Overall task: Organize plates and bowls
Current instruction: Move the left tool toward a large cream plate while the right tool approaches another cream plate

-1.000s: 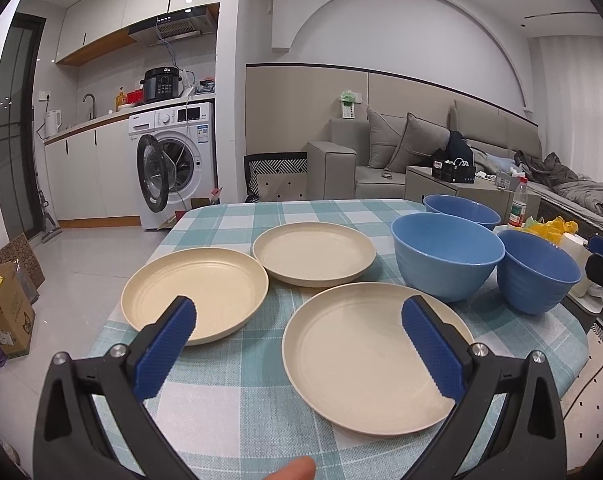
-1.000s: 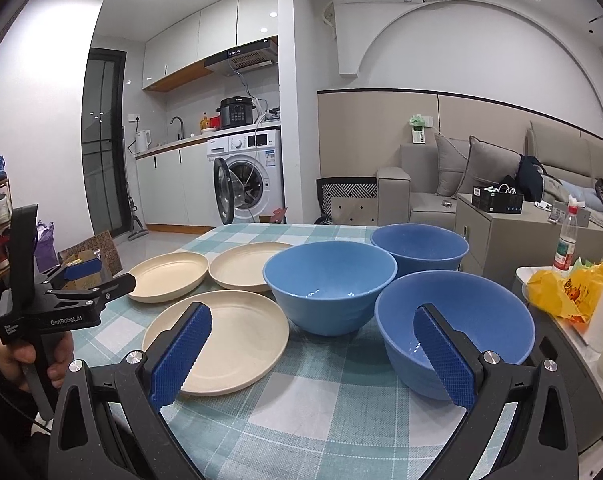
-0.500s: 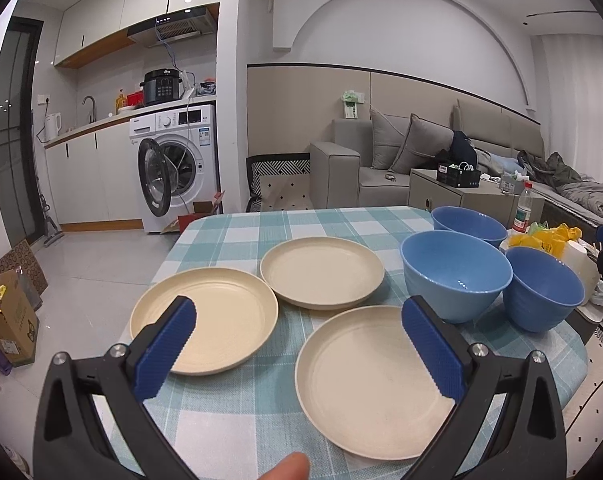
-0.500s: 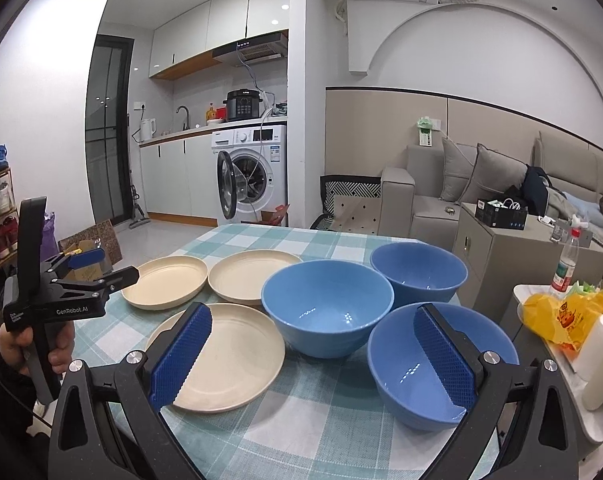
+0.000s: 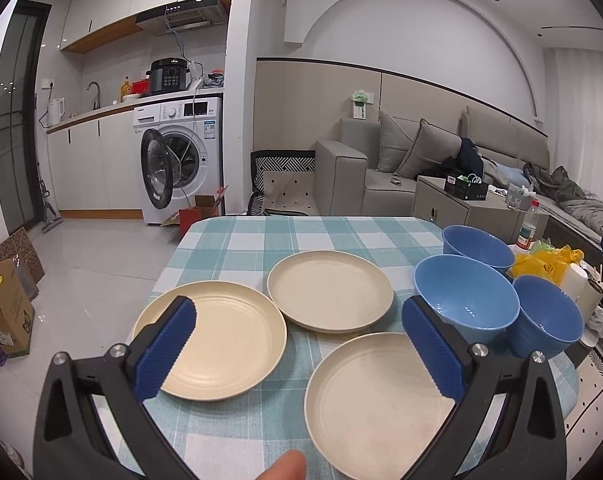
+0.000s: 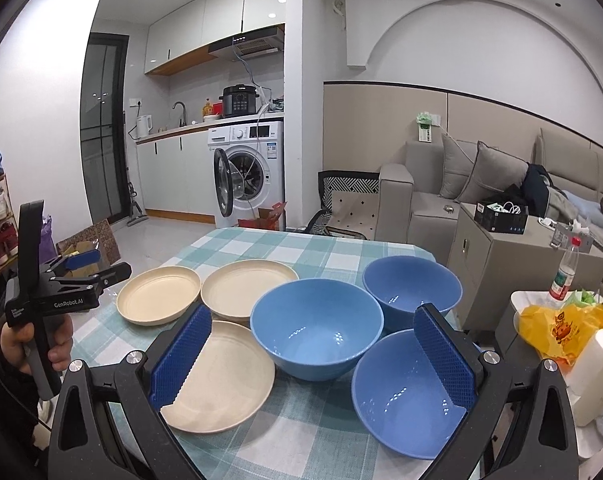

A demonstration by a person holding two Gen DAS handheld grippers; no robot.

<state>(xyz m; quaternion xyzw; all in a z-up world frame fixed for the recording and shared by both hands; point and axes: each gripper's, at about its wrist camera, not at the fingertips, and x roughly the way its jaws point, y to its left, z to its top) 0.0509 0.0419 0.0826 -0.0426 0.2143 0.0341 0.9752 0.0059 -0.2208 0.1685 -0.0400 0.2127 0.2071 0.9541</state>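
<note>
Plates and bowls sit spread across a worktop [image 5: 237,240] draped in a teal-and-white checked cloth, in an open-plan flat. Three cream plates form a loose triangle on the left side: a left plate [image 5: 217,344], a far plate [image 5: 329,296] just beside it, and a near plate [image 5: 377,400] at the front edge. Three blue bowls cluster to their right, all upright: a middle bowl [image 6: 317,328] just beside the near and far plates, a far bowl [image 6: 411,288] behind it, and a near bowl [image 6: 405,396] at the worktop's right front corner. None is stacked on another.

Held above the front of the worktop, the left gripper [image 5: 301,348] has its blue-padded fingers [image 5: 165,352] spread wide with nothing between them; in its own view they frame the left plate and the near plate. The right gripper [image 6: 313,356] is likewise wide apart and empty, its fingers [image 6: 445,360] framing the near plate and the near bowl. The right wrist view also shows the left gripper from the side, gripped in a hand [image 6: 33,344] off the worktop's left edge.

A washing machine [image 5: 181,160] with its door ajar and a grey sofa [image 5: 421,160] fill the background; a yellow bag [image 6: 561,324] lies beside the bowls.
</note>
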